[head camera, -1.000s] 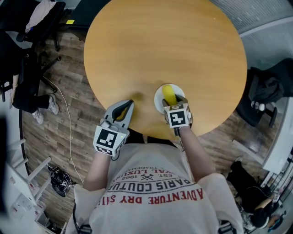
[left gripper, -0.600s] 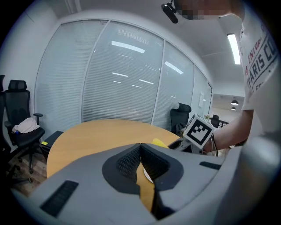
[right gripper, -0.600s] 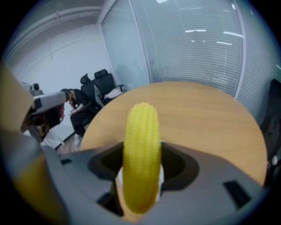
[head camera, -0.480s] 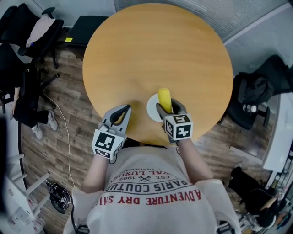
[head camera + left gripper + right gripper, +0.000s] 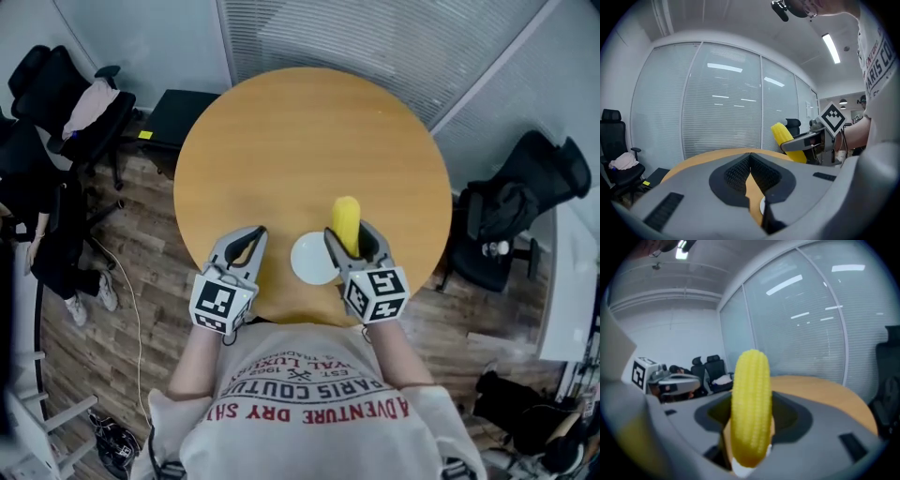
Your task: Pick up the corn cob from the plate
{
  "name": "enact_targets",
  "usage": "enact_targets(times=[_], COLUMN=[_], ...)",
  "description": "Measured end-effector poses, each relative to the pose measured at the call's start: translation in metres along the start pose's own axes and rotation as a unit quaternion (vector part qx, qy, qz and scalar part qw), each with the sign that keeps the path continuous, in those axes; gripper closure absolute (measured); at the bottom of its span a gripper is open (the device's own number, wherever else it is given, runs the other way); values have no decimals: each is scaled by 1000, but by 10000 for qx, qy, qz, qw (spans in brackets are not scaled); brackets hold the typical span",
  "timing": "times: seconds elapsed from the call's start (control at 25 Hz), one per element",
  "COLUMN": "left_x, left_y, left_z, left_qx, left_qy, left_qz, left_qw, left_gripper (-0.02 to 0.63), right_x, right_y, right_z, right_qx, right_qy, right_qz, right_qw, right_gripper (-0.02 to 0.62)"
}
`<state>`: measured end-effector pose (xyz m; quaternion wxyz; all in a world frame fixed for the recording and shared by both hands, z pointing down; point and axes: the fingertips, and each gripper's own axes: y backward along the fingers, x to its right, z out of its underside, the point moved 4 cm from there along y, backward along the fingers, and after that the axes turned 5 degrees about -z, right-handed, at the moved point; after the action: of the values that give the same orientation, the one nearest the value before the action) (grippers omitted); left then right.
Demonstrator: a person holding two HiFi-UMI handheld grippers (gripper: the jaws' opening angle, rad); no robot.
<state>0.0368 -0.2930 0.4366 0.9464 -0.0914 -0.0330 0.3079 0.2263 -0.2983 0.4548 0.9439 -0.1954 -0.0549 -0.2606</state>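
Bright, even office light. Ceiling strip lamp (image 5: pixel 830 47) at 1 o'clock in left gripper view, w/ reflections on glass wall (image 5: pixel 731 112). Head view sharp, only soft shadows on worktop (image 5: pixel 281 141). Both gripper views: strong fisheye, dark corners. Right gripper view soft overall, corn cob (image 5: pixel 751 404) slightly blurred, bkgd hazy.

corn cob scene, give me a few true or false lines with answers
1. The corn lies on the plate. False: the right claw holds it, off the bare plate.
2. The left claw is shut with nothing in it. True.
3. In the head view the plate sits between the two claws. True.
4. The table is square. False: it is round.
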Motion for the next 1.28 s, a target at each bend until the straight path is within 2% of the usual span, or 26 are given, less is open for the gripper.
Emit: enact_targets(times=[0.2, 0.44, 1.28], left_x=[9, 18, 31], left_y=[-10, -18, -25], left_z=[-27, -52, -56], left_qx=[312, 643, 575], left_qy=[-197, -192, -164], left_qz=[68, 114, 88], left_qw=[9993, 9977, 9982], left_gripper=[571, 571, 571], right_x=[2, 7, 9], right_y=[17, 40, 49], right_z=[-29, -47, -49], right_qx=[528, 945, 1083], right_qy=[447, 784, 792], right_qz=[109, 245, 3], right_qw=[9975, 9921, 9910], right_gripper=[330, 330, 330])
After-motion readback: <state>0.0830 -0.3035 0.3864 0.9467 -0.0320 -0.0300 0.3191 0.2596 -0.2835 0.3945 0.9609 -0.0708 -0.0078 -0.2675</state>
